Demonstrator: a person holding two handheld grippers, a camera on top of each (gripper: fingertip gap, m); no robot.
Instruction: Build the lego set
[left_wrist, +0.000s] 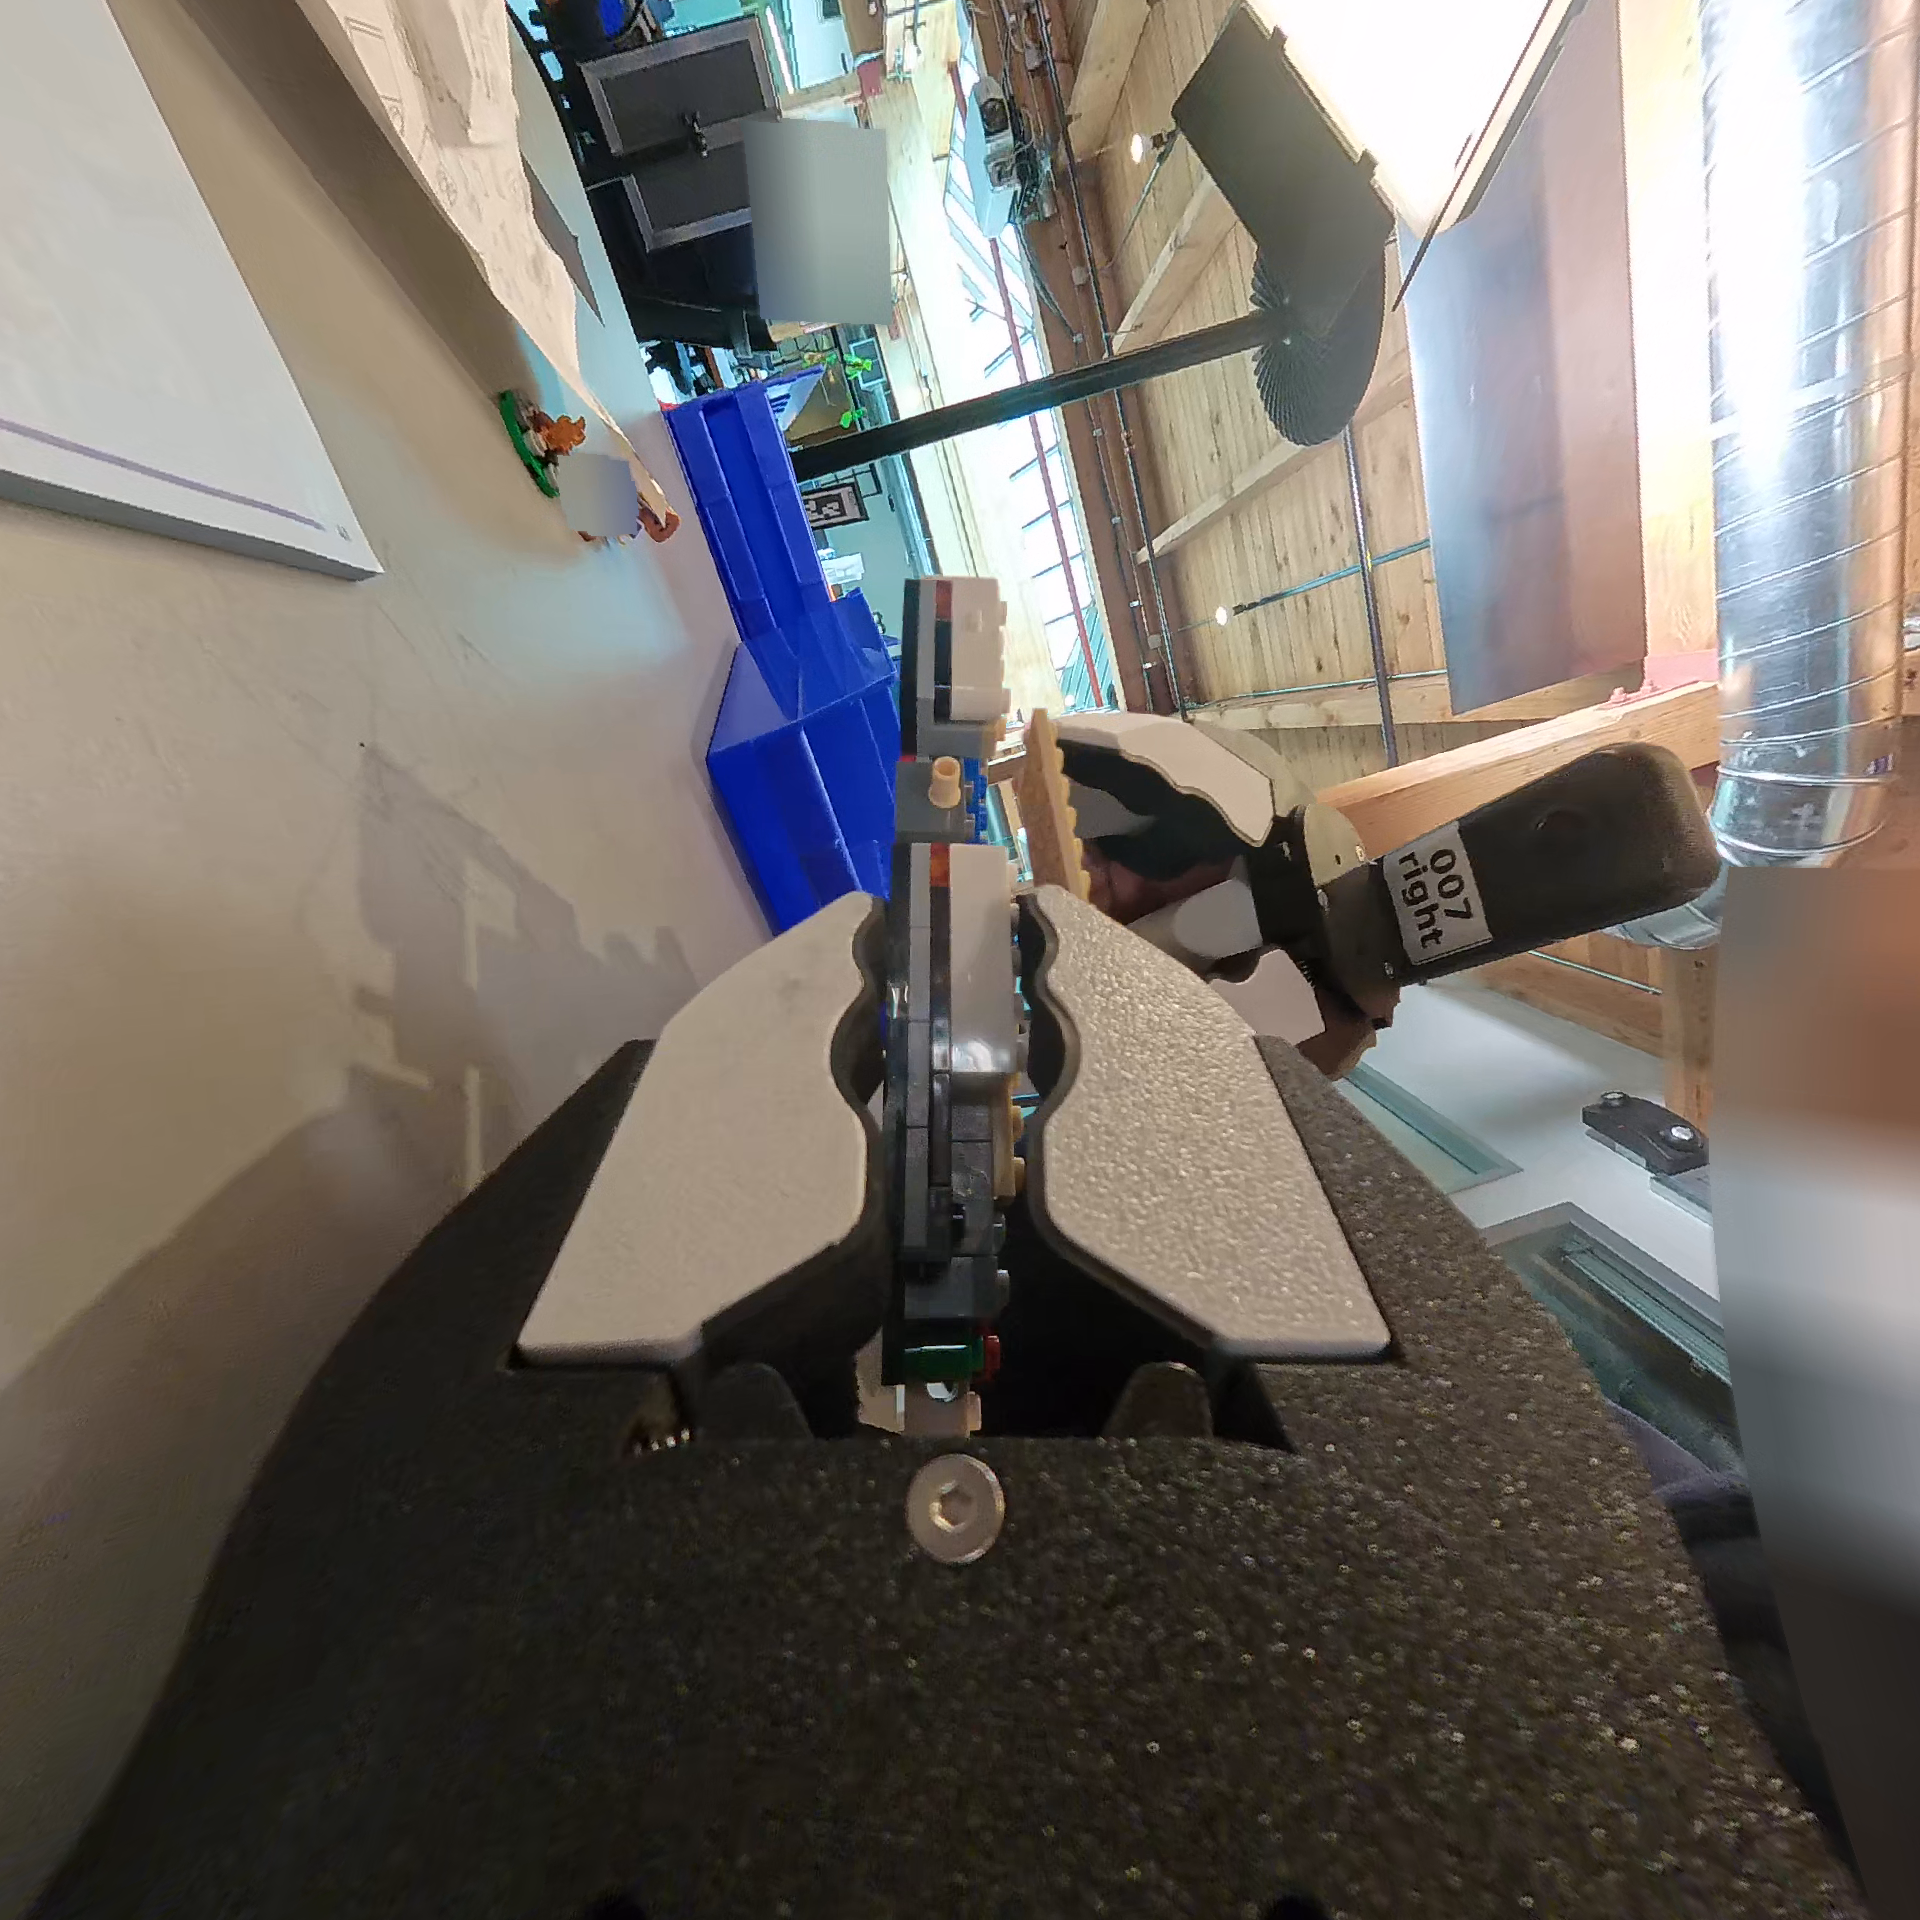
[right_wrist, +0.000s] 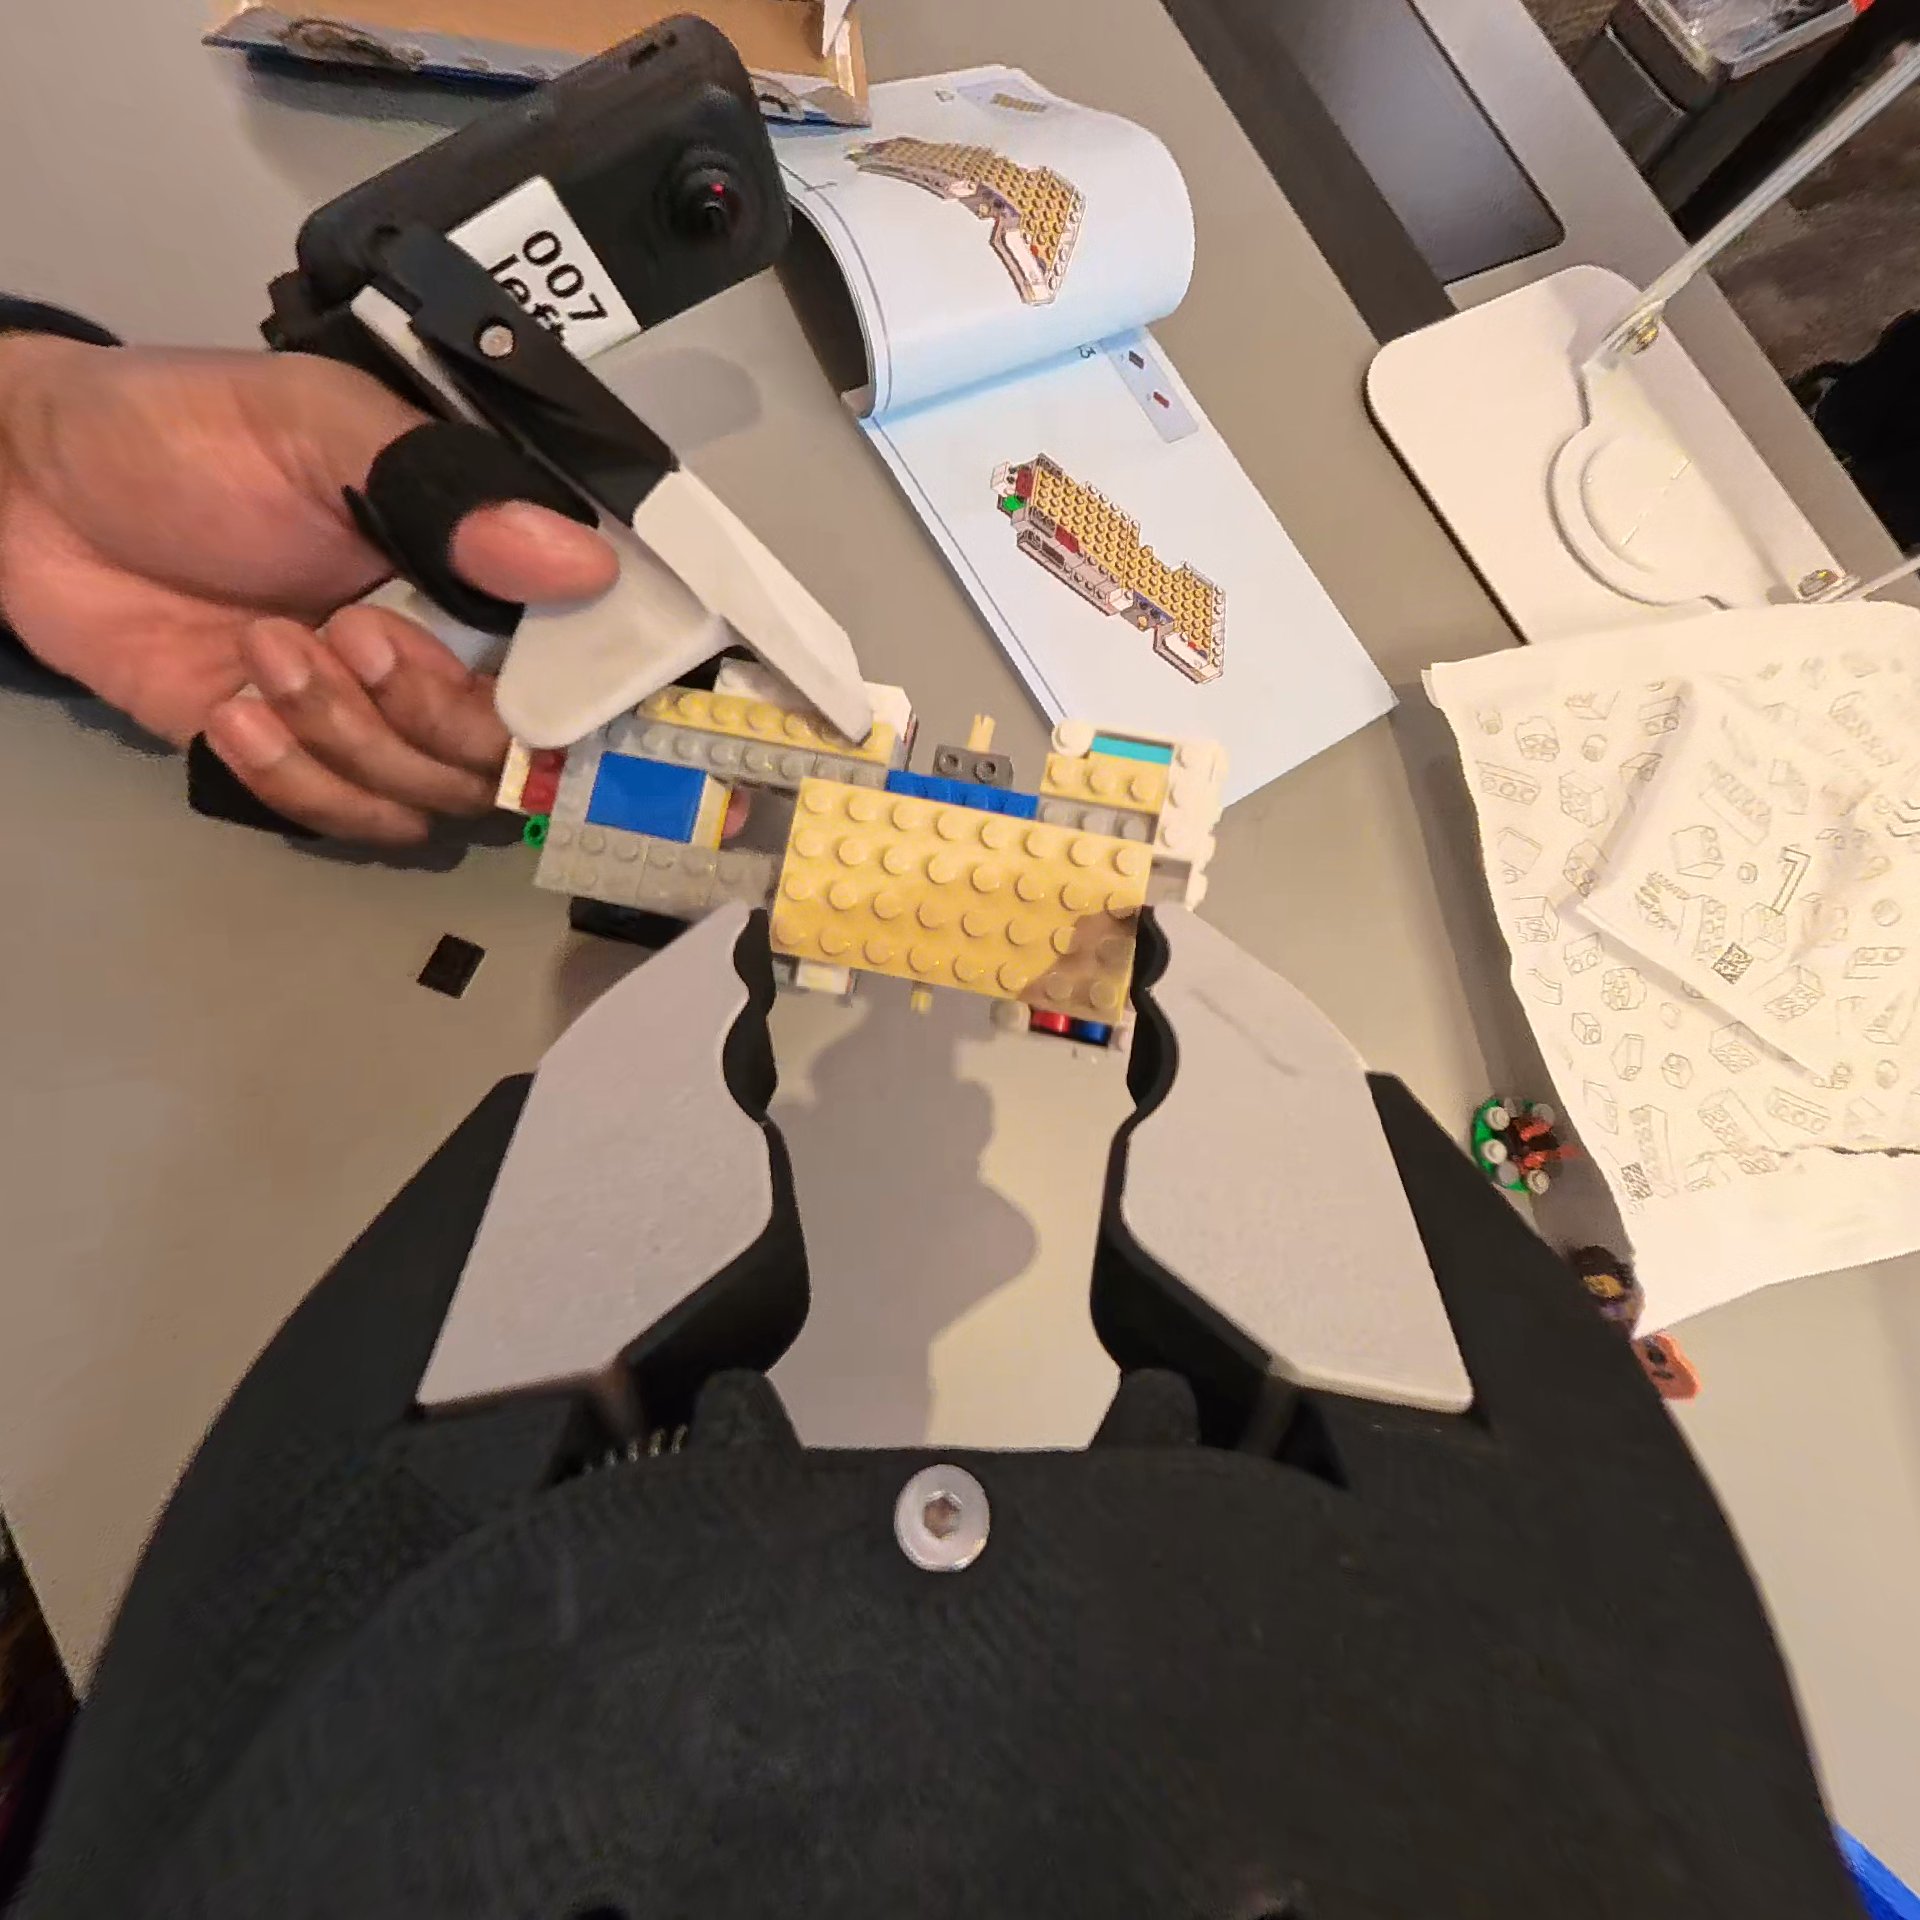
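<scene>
A long brick model of grey, blue, white and tan parts (right_wrist: 644, 831) is held above the grey table (right_wrist: 260, 1091). My left gripper (left_wrist: 951, 925) is shut on one end of it; the model (left_wrist: 956, 665) shows edge-on between its pads. In the right wrist view the left gripper (right_wrist: 717, 707) and a hand (right_wrist: 208, 582) are at the model's left end. My right gripper (right_wrist: 951, 935) is shut on a wide tan studded plate (right_wrist: 956, 873), a pad on each short end. The plate lies against the model's middle. The right gripper (left_wrist: 1112, 842) and plate (left_wrist: 1049, 810) also show in the left wrist view.
An open instruction booklet (right_wrist: 1091, 520) lies beyond the model. A white paper with brick drawings (right_wrist: 1714, 914) lies at the right, a green round piece (right_wrist: 1512, 1143) beside it. A small black tile (right_wrist: 452, 964) lies on the table. A blue bin (left_wrist: 790, 644) stands behind. There is about 5 centimetres between the tips of the two grippers.
</scene>
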